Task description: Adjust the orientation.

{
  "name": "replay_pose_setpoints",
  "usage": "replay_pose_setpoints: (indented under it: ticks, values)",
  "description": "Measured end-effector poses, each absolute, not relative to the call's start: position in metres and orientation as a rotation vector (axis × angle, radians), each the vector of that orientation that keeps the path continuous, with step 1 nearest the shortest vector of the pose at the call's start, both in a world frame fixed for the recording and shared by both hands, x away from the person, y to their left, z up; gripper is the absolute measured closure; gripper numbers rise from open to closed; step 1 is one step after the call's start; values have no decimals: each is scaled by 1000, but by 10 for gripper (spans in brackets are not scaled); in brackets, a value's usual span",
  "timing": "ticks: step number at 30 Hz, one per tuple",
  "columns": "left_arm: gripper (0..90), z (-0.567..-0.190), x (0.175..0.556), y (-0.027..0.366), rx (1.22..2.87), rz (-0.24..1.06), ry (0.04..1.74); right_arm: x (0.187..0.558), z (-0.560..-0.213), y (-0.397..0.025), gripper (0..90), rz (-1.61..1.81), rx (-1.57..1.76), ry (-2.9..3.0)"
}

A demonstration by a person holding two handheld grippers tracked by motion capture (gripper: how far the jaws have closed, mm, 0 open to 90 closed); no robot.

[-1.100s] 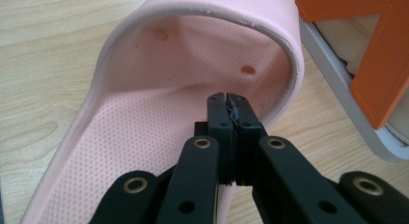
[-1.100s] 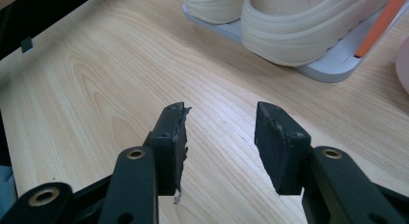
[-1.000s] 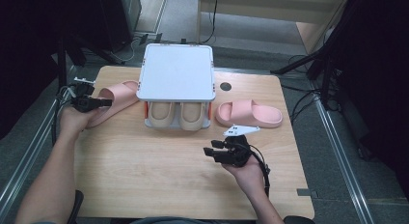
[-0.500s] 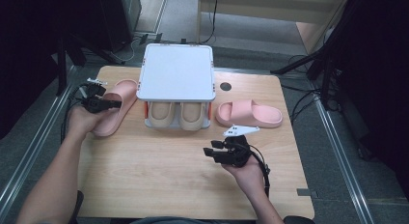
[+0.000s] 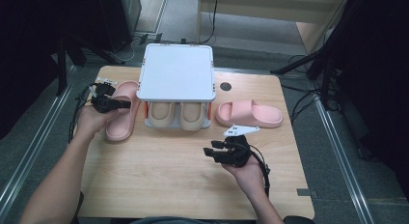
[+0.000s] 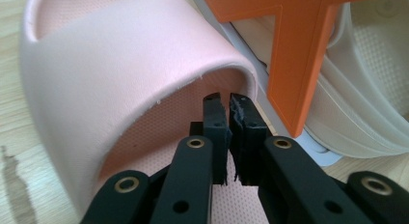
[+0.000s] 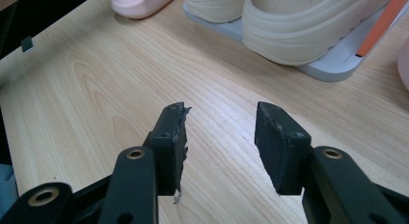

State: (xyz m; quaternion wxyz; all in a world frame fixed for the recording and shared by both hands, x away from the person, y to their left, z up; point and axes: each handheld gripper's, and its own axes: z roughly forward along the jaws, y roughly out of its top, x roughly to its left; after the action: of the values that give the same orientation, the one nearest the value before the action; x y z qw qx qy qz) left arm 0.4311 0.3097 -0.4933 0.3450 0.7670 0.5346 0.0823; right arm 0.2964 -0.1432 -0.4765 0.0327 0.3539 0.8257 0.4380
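Note:
A pink slipper lies on the table left of a small shoe rack. My left gripper is over this slipper, pointing right. In the left gripper view it is shut with nothing between the jaws, its tips just inside the opening under the slipper's strap, above the insole. A second pink slipper lies right of the rack. My right gripper hovers over bare wood near the table's front. It is open and holds nothing.
Under the rack's white top stands a pair of cream shoes on a grey base, between orange posts. A round hole marks the wooden table. Dark stands and cables surround the table.
My left gripper moved right from the table's left edge onto the left pink slipper, reaching under its strap. The right gripper stayed where it was, open.

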Motion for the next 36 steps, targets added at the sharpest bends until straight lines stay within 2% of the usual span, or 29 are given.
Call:
replay_pose_setpoints:
  ticks: [7,15,22,26,36]
  values:
    - [724,-475,420,317,1953,267,1346,298,-475,-144,553,1349,1088,2542]
    - [543,-465,406,330,1908,256,1353,304,-475,-135,552,1353,1053,2567]
    - [466,-462,394,345,1876,317,1373,309,-475,-128,551,1353,1023,2594]
    - [463,-466,390,352,1856,348,1387,311,-475,-124,550,1350,1009,2606]
    - [467,-489,400,362,1839,325,1474,308,-476,-124,546,1331,1007,2605]
